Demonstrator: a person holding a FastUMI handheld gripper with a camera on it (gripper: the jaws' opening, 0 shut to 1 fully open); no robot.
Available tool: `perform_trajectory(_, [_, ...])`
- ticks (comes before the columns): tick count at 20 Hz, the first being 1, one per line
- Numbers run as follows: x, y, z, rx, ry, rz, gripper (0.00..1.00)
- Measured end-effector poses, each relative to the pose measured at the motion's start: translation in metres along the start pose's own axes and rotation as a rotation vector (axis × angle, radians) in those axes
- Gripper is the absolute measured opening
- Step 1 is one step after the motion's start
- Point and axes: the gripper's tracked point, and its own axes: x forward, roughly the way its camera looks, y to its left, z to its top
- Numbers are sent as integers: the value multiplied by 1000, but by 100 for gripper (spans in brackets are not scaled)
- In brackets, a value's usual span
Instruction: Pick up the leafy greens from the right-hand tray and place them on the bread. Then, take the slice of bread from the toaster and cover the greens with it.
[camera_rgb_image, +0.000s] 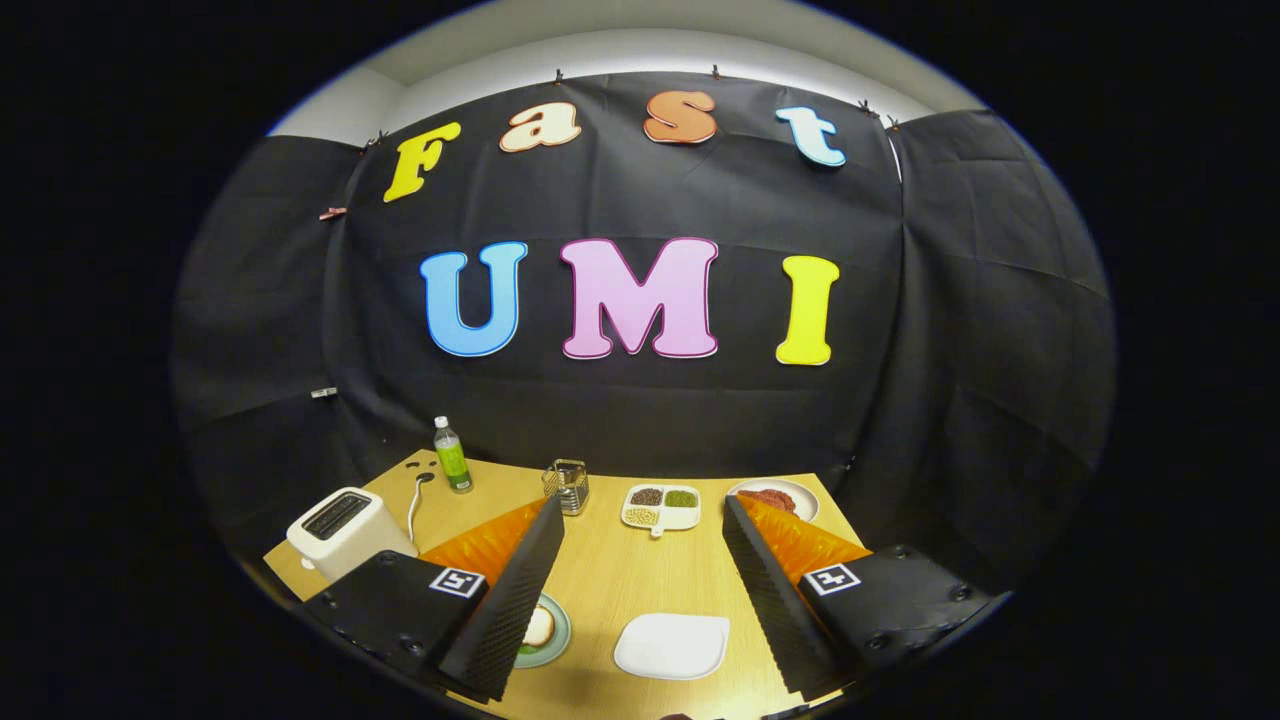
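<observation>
Wooden counter (600, 580) carried a white boxy toaster (345, 530), its slot running toward one o'clock, at ten o'clock from the gripper (640, 590), whose fingers stood wide apart, empty.

Hand-held gripper (640, 545) spread wide, empty, above white tray (671, 646).

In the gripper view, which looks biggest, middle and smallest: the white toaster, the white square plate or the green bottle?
1. White toaster, looks biggest.
2. White square plate, nearly as big; it lies nearer the camera, between the open gripper fingers, so its rank against the toaster is unsure.
3. Green bottle, looks smallest, standing farthest back.
</observation>
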Motion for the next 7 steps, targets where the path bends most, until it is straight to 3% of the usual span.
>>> perform_trajectory(7, [-3,1,-3,41,-3,0,99])
